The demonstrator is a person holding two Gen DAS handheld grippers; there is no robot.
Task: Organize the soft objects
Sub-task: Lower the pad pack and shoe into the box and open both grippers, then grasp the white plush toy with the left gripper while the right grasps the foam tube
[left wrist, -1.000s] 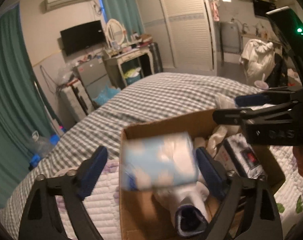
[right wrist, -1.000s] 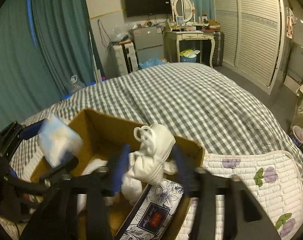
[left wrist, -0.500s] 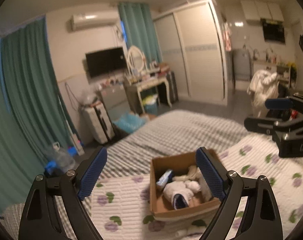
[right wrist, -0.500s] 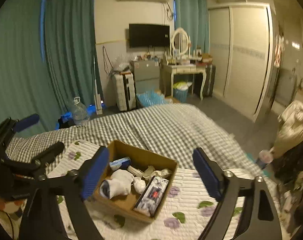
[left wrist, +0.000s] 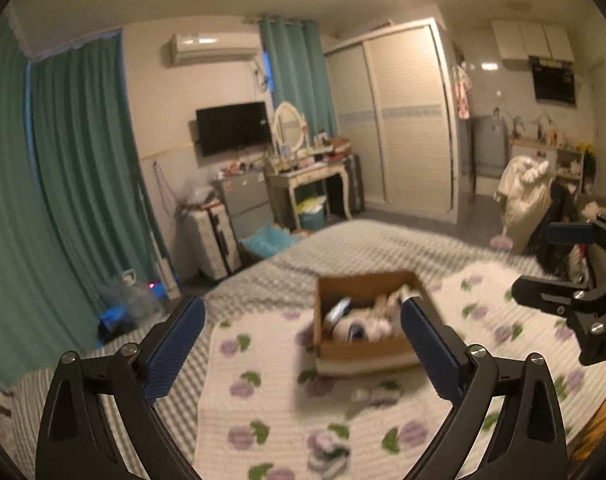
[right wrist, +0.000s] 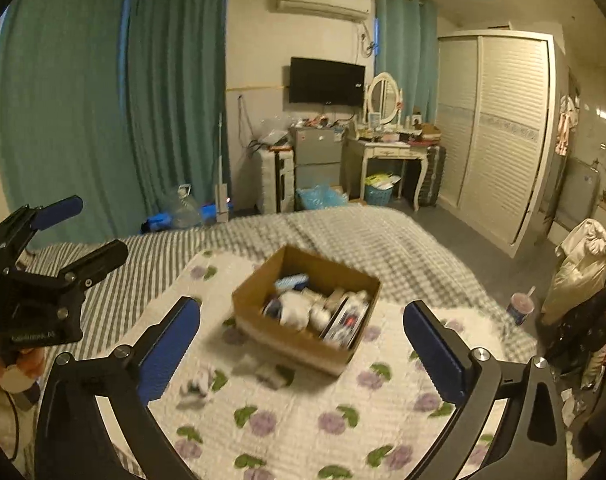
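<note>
A brown cardboard box (left wrist: 363, 346) (right wrist: 263, 312) sits on a white flowered quilt (left wrist: 263, 412) (right wrist: 303, 420) on the bed. It holds white socks (right wrist: 299, 310), a blue-white packet (right wrist: 291, 281) and a flowered tissue box (right wrist: 345, 322). Small white soft items lie on the quilt in front of the box (right wrist: 199, 384) (right wrist: 269, 372) (left wrist: 327, 454). My left gripper (left wrist: 301, 344) is open and empty, well back from the box. My right gripper (right wrist: 303, 340) is open and empty, also well back.
The bed has a grey checked cover (right wrist: 343, 232). Green curtains (right wrist: 103, 100), a dressing table (right wrist: 387, 152), a suitcase (left wrist: 215, 240) and a wardrobe (right wrist: 499, 128) stand beyond it. A cup (right wrist: 521, 306) and a clothes pile (right wrist: 579, 264) are on the floor at right.
Both grippers let go of their items into the box, opened, and pulled far back and up from it. The view now takes in the whole bed.
</note>
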